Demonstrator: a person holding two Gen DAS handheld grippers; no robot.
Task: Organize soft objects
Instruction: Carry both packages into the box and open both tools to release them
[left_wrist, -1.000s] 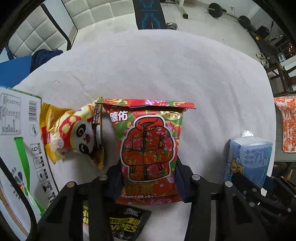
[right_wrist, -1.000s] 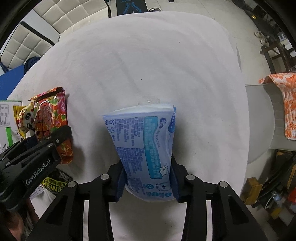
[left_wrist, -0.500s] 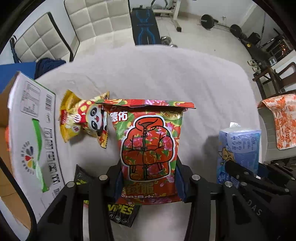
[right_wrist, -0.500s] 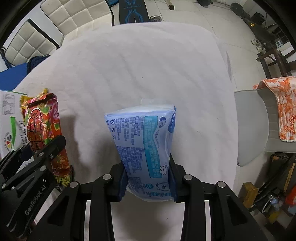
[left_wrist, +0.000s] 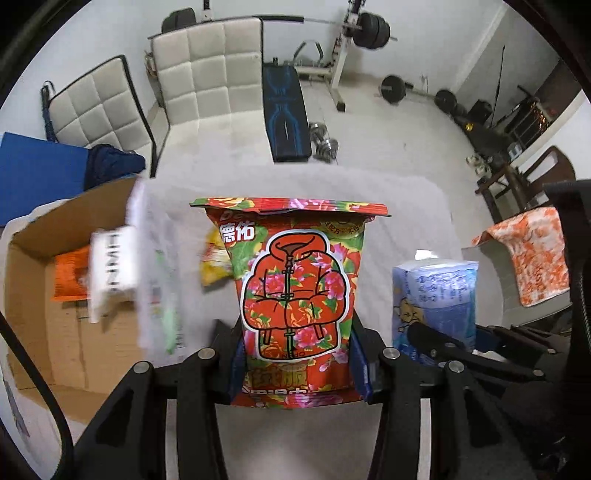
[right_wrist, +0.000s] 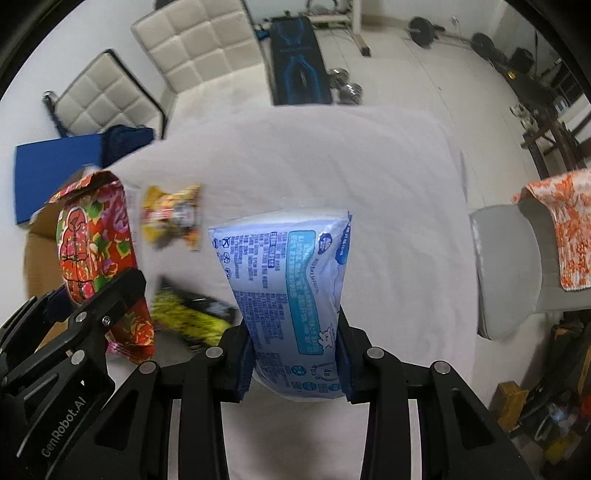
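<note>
At the bench's left edge stands an open cardboard box (left_wrist: 66, 295) with an orange packet (left_wrist: 70, 275) inside. The left gripper (left_wrist: 295, 363) clamps a red floral snack bag (left_wrist: 295, 291) upright above the white-covered bench (right_wrist: 388, 206). A yellow snack pack (right_wrist: 173, 218) and a black-and-yellow packet (right_wrist: 192, 314) lie near the left edge. The right gripper (right_wrist: 295, 363) grips a blue wipes pack (right_wrist: 291, 295), lifted over the bench's middle.

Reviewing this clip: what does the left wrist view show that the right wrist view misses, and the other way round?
Only the left wrist view shows inside the open cardboard box, with an orange packet in it. Only the right wrist view shows the black-and-yellow packet lying on the white cloth. Both show the red floral snack bag clamped in the left gripper and the blue tissue pack clamped in the right gripper.
</note>
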